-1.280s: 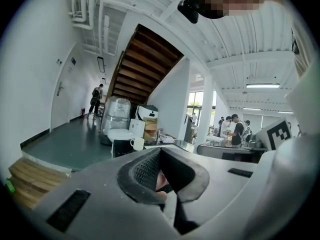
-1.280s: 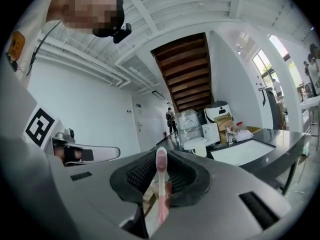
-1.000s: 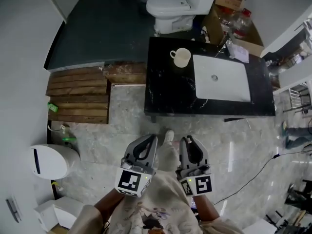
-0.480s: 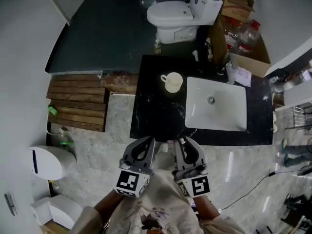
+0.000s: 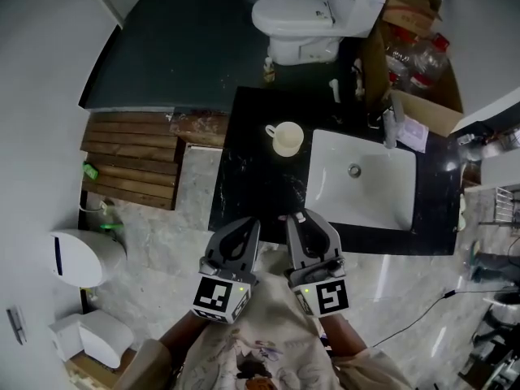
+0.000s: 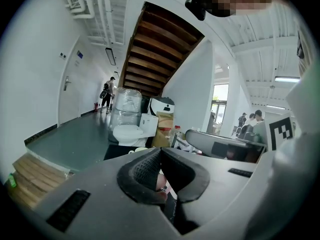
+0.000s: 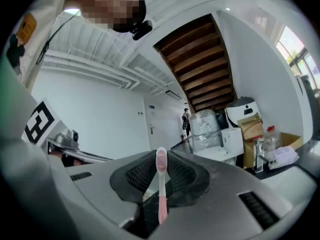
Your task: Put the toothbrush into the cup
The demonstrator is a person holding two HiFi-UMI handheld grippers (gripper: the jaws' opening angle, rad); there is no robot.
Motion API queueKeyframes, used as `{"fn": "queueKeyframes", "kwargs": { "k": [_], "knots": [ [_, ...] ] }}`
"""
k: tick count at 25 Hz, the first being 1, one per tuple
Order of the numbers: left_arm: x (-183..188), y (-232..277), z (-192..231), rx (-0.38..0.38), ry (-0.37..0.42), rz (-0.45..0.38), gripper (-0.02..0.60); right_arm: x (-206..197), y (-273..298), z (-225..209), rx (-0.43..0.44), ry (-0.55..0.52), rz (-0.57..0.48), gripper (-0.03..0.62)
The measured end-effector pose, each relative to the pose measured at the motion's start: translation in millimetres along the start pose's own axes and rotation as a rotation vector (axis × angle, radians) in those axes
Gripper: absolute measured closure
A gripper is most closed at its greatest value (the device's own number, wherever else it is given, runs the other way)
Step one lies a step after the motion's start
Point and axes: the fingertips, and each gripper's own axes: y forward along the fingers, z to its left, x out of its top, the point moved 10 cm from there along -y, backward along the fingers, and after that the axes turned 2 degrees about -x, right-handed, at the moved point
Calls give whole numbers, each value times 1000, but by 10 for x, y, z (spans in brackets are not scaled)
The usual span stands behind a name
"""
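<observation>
The right gripper (image 5: 299, 218) is clamping the pink toothbrush (image 7: 161, 184) between its pads, with the brush's head reaching up to the jaw tips. The left gripper (image 5: 250, 223) is hovering just beside it, its jaws pressed together on nothing. Both are pointing over the near edge of the black counter (image 5: 252, 181), where the cream cup (image 5: 287, 138) is standing upright further back, just left of the white sink (image 5: 366, 189) and well apart from the brush.

Toothbrush (image 7: 162, 189) handle's end apparently hidden.
</observation>
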Motion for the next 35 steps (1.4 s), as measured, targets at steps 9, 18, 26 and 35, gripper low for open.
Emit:
{"fn": "queueKeyframes", "kwargs": {
  "k": [9, 18, 26, 35],
  "knots": [
    [63, 262, 106, -41, -3, 8, 569, 4, 148, -204, -37, 34, -1, 522],
    [95, 494, 399, -46, -19, 4, 569, -7, 491, -372, -61, 14, -12, 522],
    [165, 739, 652, -69, -30, 6, 569, -55, 886, -502, -99, 13, -18, 528],
    [196, 1064, 923, -103, -52, 26, 569, -58, 1299, -644, -134, 2, -41, 528]
  ]
}}
